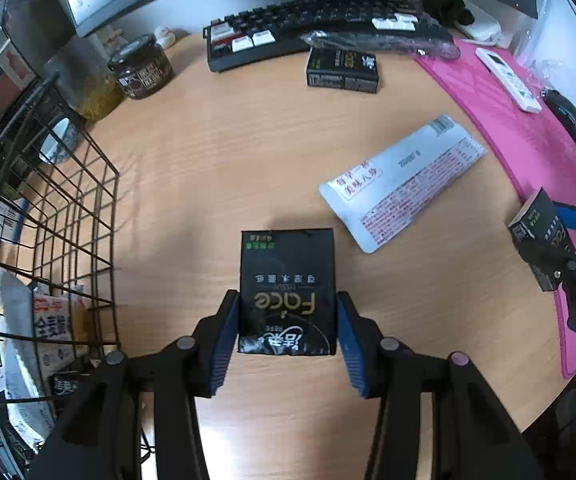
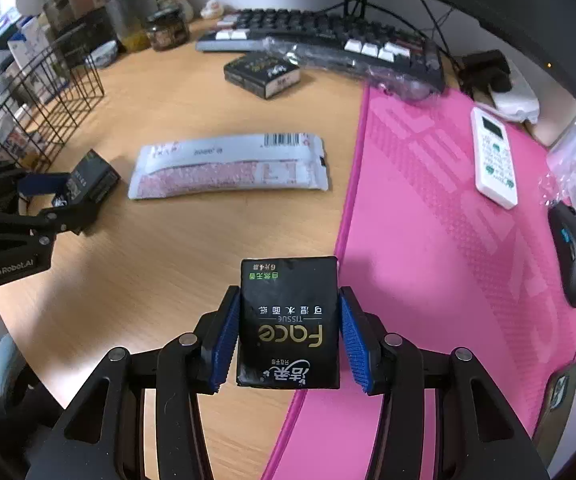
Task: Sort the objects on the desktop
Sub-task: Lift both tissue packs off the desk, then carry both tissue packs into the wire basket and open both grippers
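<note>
Clamped between the blue pads of the left gripper (image 1: 288, 320) is a black Face tissue pack (image 1: 287, 292), held above the wooden desk (image 1: 216, 168) with its gold lettering facing the left wrist camera upside down. To its left stands a black wire basket (image 1: 68, 208) with white packets inside, and beyond it a dark jar (image 1: 144, 68) sits near the keyboard (image 1: 320, 24). A long white sachet (image 1: 404, 176) lies flat on the wood to the right of the held pack, and a black tissue box (image 1: 342, 70) rests just in front of the keyboard. On the pink mat (image 1: 528, 128) lie a white remote (image 1: 508, 80) and a black mouse (image 1: 568, 124). At the right edge the right gripper (image 1: 544, 248) appears, closed on its own black pack. From the right wrist camera, that right gripper (image 2: 288, 336) grips a second Face tissue pack (image 2: 288, 320) between its blue pads, over the border where the desk (image 2: 168, 240) meets the pink mat (image 2: 428, 220). The white sachet (image 2: 230, 166) lies ahead on the wood, the tissue box (image 2: 262, 74) farther back by the keyboard (image 2: 328, 36), and the remote (image 2: 494, 156) and mouse (image 2: 572, 252) rest on the mat. At the left the left gripper (image 2: 72, 196) holds its pack in front of the wire basket (image 2: 48, 100).
</note>
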Motion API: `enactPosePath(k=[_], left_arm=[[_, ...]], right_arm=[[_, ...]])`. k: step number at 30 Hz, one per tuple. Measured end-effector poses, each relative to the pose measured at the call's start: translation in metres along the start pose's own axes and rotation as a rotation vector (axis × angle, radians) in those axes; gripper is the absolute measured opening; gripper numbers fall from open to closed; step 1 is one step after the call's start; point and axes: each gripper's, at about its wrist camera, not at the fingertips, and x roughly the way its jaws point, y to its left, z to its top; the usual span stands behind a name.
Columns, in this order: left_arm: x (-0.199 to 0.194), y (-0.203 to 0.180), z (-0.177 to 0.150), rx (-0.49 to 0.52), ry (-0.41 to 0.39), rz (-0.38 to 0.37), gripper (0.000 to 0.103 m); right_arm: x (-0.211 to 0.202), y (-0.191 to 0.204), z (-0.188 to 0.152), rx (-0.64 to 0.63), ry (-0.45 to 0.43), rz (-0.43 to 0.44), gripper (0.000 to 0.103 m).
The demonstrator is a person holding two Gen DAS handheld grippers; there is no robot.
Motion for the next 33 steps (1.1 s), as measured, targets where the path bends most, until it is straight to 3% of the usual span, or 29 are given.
enactPosePath(k=[7,12,16,20,24,28,33], left_arm=[[-0.039,0.009,0.000,-0.008,-0.068,-0.020,0.052],[-0.095,0.041,0.000,-0.037,-0.173,-0.024,0.052],[-0.138,0.089,-0.019,-0.113,-0.251,0.083,0.052],[-0.146,0.142,-0.044,-0.210,-0.238,0.157,0.052],[-0.134,0.188,-0.073,-0.299,-0.183,0.198,0.052],[-0.121,0.213,-0.091,-0.336,-0.154,0.201,0.052],[-0.108,0.230,-0.104,-0.365,-0.137,0.182,0.052]], right_arm=[[-0.030,0.017,0.018,-0.015,-0.047,0.057,0.048],[-0.074,0.066,0.049,-0.120,-0.150,0.127,0.048],[-0.099,0.125,0.075,-0.236,-0.204,0.217,0.048],[-0.105,0.197,0.093,-0.373,-0.219,0.288,0.048],[-0.093,0.249,0.103,-0.429,-0.199,0.327,0.048],[-0.076,0.288,0.107,-0.467,-0.164,0.337,0.048],[-0.065,0.309,0.109,-0.496,-0.155,0.292,0.048]])
